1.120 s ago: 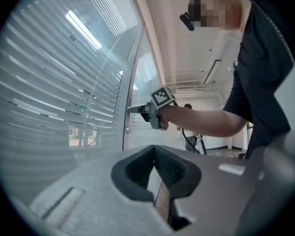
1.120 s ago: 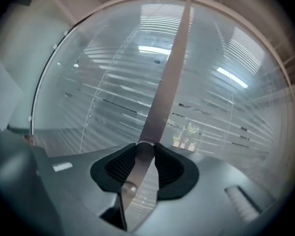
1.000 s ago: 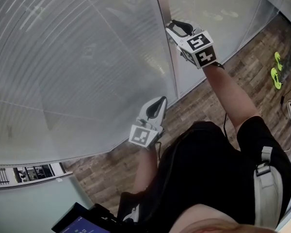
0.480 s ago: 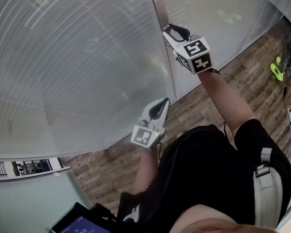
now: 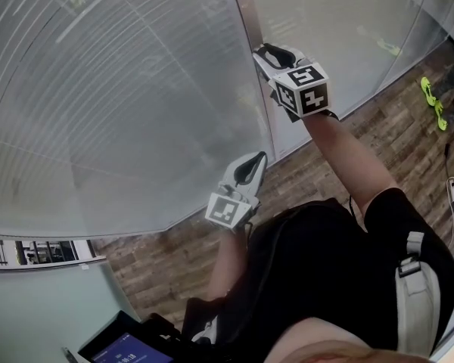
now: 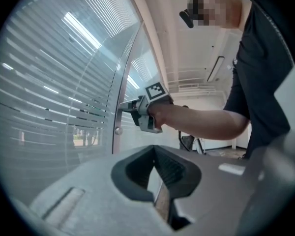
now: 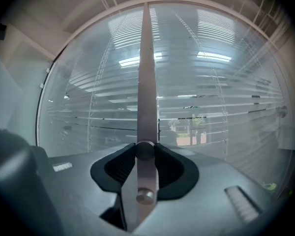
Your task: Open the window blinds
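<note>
**Right gripper view: slip risk on knob**

Right gripper (image 5: 265, 51) pinches a small knob (image 7: 144, 150) on the post (image 7: 146, 68) between panes. Blinds (image 5: 121, 89) sit behind the glass, slats barely cracked. Left gripper (image 6: 156, 168) is pressed together, empty. Risk: the pads could slip off the round knob mid-twist, so the slats won't turn.

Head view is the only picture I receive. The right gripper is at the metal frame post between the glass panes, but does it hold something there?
Observer: Yes. In the right gripper view, the right gripper is closed on a small round knob on the frame post.
Operator: Do the blinds let anything show through?
Observer: Partly. Between the slats, trees and a reddish building are visible.
Operator: Is that the only knob?
Observer: No. The left gripper view shows a second knob lower on the same post.
</note>
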Demonstrator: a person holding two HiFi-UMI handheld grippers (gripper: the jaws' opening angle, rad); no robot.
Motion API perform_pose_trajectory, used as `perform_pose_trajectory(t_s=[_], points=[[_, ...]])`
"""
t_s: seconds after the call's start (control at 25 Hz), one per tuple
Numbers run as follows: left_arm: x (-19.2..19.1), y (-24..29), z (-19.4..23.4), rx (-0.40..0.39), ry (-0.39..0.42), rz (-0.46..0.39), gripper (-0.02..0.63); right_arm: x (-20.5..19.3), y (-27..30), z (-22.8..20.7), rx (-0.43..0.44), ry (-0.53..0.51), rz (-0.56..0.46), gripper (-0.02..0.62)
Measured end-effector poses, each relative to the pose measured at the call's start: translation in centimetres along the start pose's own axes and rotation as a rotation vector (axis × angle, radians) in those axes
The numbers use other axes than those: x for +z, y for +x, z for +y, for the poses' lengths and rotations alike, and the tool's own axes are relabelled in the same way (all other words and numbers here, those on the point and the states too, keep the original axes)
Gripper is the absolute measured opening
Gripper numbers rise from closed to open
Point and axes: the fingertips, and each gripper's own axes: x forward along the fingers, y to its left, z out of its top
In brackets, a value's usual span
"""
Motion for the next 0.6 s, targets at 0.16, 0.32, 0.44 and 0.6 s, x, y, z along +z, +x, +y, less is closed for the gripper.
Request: perform_pose_trajectory(t_s=[0.16,0.32,0.44,0.6], points=[[0.0,0.6,-0.5,0.007,0.011,-0.006,0.003,-0.1,0.0,0.0,0.019,-0.015,-0.003,0.130],[-0.3,0.7,-0.7,0.023,0.008,-0.013,0.003,0.1,0.2,0.3,0.028,-0.017,-0.017,0.130],[-0.9,0.8,-1.4,0.031,0.000,-0.011,0.003,0.0,-0.3,0.2,0.030,-0.012,-0.025,0.130],[-0.8,1.2,-1.3,0.040,-0.002,-0.008,0.003,0.0,-0.1,0.2,0.047,0.049,-0.023,0.132]])
